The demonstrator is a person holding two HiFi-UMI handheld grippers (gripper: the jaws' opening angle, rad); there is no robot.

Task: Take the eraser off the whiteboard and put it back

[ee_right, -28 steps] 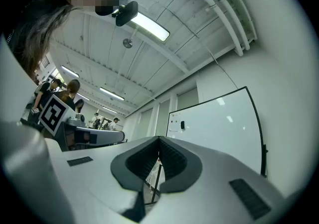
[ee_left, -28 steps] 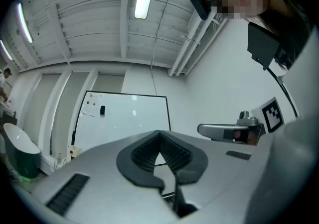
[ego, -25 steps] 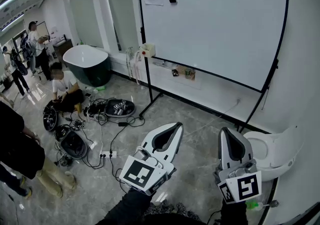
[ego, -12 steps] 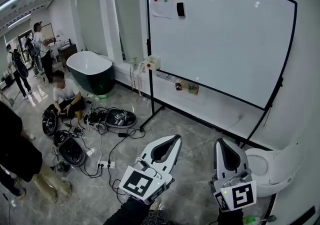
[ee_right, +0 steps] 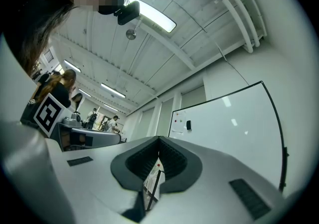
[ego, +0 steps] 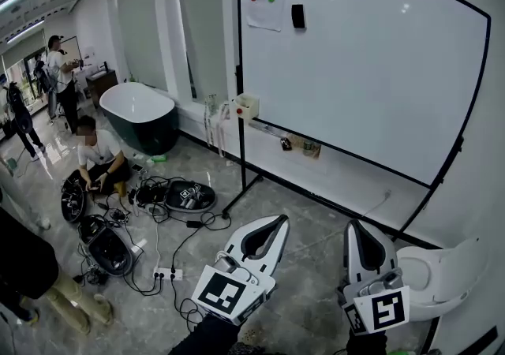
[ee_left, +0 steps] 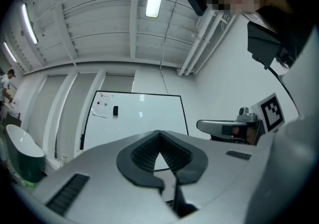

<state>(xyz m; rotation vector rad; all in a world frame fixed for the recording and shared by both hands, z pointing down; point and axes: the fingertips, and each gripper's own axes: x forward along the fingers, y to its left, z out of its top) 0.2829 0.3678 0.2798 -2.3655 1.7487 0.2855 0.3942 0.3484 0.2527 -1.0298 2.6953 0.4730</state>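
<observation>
A: Where is the eraser (ego: 297, 16) now?

B: High on the whiteboard (ego: 371, 85), near its top left corner, just beside the paper (ego: 265, 0) with coloured dots. It is well apart from both grippers, which are low over the floor (ego: 316, 215).

A: Are the grippers ready to take it?

B: Not yet. The left gripper (ego: 278, 222) has its jaws closed together with nothing between them. The right gripper (ego: 354, 227) is the same, clenched and empty. One of them must open before it can take anything.

A: How will the eraser handle, do you think?

B: It is a small dark block, and I judge it light and stiff. It is probably magnetic, since it sits on an upright board. So a small pull should free it — maybe with a little tilt first.

A: Where should it be held?

B: On its two long sides, near the middle, one jaw on each side. The sides look smooth, so it needs a firm squeeze — I think it will not crush. To put it back, bring the flat face to the board and release only when it sits.
</observation>
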